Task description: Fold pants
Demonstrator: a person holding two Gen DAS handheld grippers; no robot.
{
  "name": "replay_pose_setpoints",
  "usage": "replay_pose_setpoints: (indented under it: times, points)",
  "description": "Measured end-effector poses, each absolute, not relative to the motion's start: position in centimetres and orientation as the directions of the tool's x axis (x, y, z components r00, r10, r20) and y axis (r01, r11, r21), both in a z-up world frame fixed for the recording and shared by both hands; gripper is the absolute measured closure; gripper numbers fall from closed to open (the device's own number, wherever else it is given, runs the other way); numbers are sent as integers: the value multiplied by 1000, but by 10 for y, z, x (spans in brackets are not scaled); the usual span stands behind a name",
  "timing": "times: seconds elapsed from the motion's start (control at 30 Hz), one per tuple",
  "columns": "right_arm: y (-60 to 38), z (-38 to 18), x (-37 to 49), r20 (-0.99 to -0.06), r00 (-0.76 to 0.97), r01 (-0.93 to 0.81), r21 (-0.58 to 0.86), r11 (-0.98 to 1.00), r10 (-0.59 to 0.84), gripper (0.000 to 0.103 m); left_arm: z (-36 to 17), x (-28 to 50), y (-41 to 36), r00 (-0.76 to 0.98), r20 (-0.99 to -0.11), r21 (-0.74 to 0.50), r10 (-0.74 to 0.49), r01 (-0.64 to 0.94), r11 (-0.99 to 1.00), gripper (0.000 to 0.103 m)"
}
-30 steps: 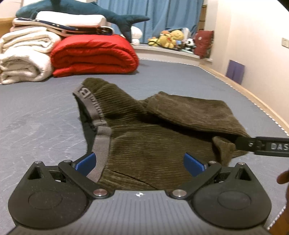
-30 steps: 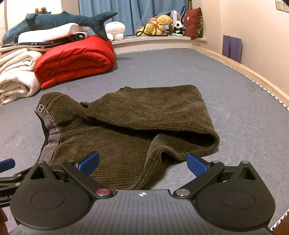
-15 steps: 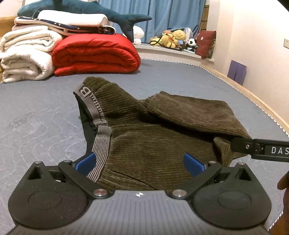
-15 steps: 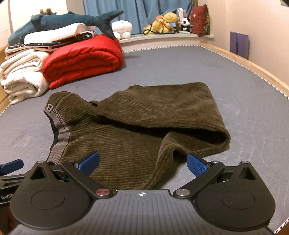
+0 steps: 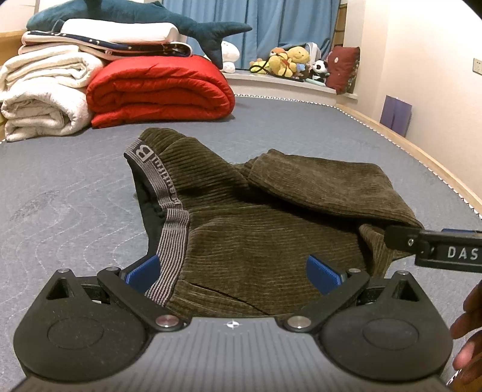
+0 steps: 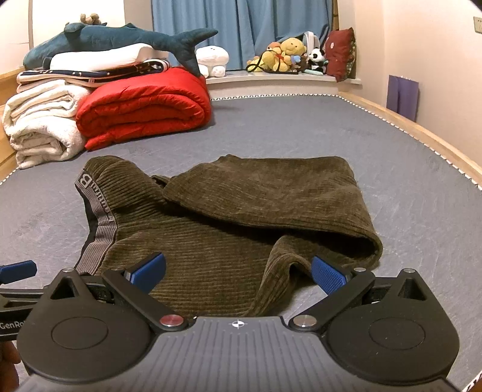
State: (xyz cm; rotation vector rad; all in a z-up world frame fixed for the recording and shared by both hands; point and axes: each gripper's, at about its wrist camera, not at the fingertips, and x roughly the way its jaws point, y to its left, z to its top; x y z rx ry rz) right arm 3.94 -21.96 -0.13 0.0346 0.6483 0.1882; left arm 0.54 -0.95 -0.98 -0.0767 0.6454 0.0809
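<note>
The pants (image 5: 271,229), of olive-brown corduroy, are found lying on the grey-blue quilted mattress (image 5: 60,187), occupying the centre of both views. A grey elastic waistband (image 5: 168,211) with lettering is seen running down the left side of the garment in the left wrist view, and the leg portion is observed folded over across the upper right of the garment, its rounded fold facing right. The left gripper (image 5: 233,271) is recorded at the bottom of its frame with both blue pads spread wide apart; the left pad (image 5: 141,270) lies just beside the waistband's lower end, and nothing is pinched between the pads. The right gripper (image 6: 238,273) is likewise noted with its pads held wide apart above the near edge of the garment, gripping nothing; in the left wrist view its black finger is seen entering from the right edge, close to the fold of the leg. At the upper left of both frames a folded red duvet (image 6: 144,111), rolled white blankets (image 6: 42,126) and a blue plush shark (image 6: 120,39) are stacked. Plush toys (image 6: 283,57) are noted on a sill before blue curtains (image 6: 241,27) at upper centre.
</note>
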Motion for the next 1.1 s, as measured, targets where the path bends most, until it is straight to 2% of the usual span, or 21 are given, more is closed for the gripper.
replay_pose_setpoints:
  times: [0.43, 0.63, 0.77, 0.83, 1.1]
  points:
    - [-222, -2, 41, -614, 776, -144, 50, 988, 144, 2, -14, 9, -8, 779, -625, -49, 60, -116, 992, 0]
    - [-225, -5, 42, -632, 765, -128, 39, 991, 124, 9, -16, 9, -8, 776, -628, -43, 64, -117, 992, 0]
    - [-227, -7, 45, -648, 750, -121, 65, 991, 134, 23, -19, 10, -6, 767, -636, -28, 82, -129, 991, 0]
    - [-227, -7, 46, -655, 743, -116, 77, 990, 138, 27, -20, 10, -4, 762, -642, -30, 84, -134, 990, 0]
    - [-225, -9, 45, -667, 727, -141, 85, 986, 161, 26, -20, 8, -4, 761, -643, -26, 84, -131, 991, 0]
